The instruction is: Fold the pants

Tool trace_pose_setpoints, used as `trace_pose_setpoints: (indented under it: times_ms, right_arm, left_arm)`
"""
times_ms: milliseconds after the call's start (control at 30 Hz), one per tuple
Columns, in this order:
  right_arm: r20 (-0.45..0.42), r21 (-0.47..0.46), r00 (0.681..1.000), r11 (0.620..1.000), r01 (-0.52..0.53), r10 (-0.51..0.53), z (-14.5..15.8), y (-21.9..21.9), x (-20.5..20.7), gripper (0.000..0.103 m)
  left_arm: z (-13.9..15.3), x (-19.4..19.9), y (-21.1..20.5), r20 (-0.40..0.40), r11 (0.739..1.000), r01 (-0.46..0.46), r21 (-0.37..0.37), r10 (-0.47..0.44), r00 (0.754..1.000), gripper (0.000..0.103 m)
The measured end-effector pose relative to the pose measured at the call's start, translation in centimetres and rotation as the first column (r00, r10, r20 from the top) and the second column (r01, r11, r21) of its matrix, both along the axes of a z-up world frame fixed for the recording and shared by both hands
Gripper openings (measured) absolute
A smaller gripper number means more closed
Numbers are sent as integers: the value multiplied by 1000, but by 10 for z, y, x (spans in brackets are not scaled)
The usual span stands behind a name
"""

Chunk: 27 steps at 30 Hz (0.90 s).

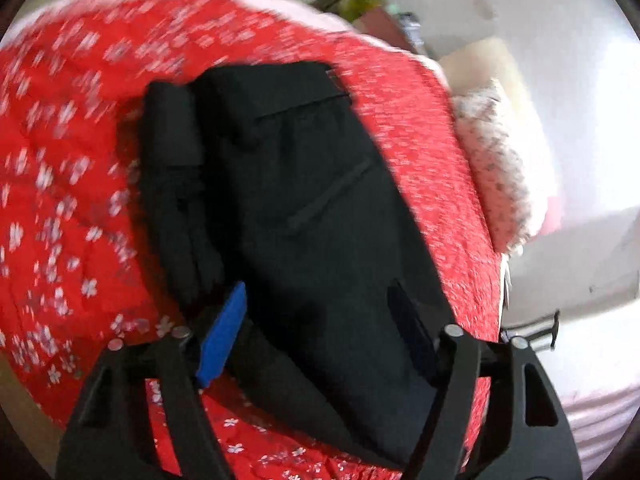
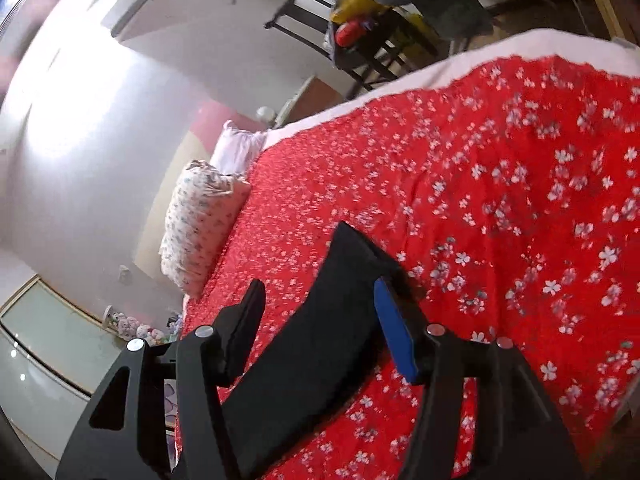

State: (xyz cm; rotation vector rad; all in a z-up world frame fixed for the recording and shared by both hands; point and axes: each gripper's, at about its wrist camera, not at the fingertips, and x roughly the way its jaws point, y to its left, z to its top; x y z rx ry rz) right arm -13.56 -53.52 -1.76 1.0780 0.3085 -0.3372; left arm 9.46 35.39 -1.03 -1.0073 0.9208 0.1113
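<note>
Both tools parted and gripping nothing: left tool (image 1: 320,332) hanging over the black pants (image 1: 304,208), right tool (image 2: 320,324) straddling a narrow strip of them without pressing. Soft, light, limp cloth, probably best pinched at the waistband or a hem. Beyond, red floral bedspread (image 2: 500,184), pillows (image 2: 200,220), pale wall, cluttered chair (image 2: 360,44).

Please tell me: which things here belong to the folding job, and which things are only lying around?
For the job: black pants, left tool, right tool, both open.

Just lying about: flowered pillow, white pillow, dark chair. The red bedspread only supports the pants.
</note>
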Motion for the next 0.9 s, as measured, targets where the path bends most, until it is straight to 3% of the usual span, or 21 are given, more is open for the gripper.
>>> trace_pose_setpoints:
  times_ms: [167,233,300,367,467,600,733,833,900]
  right_arm:
    - [44,-52,998,998,-39,42,16,10,-6,59]
    - [55,-72,996,995,-67,71,24,16,2,59]
    - [61,-109,992,989,-103,110,31,26,6,59]
    - [55,-143,990,983,-120,128,37,33,10,59]
    - [52,-160,988,978,-136,146,42,40,10,59]
    - [32,-189,989,973,-135,143,46,46,8,59]
    - [-4,-129,993,985,-118,118,34,38,8,59]
    - [-71,-19,992,994,-109,108,14,23,12,59]
    - [-128,8,986,994,-106,106,5,17,17,58]
  left_arm:
    - [-5,-1,10,-9,998,-66,-19,66,998,62]
    - [-1,7,14,4,997,-79,-4,79,997,53]
    - [0,15,16,2,997,-79,21,79,997,17]
    - [5,14,13,11,995,-74,64,74,997,15]
    - [24,-1,4,89,986,-63,156,50,995,11]
    - [35,-26,10,140,986,-70,148,49,989,10]
    - [8,-23,16,48,986,-49,162,41,998,14]
    - [3,-26,15,66,984,-66,167,56,996,26]
    - [11,-34,13,105,979,-82,188,63,992,55]
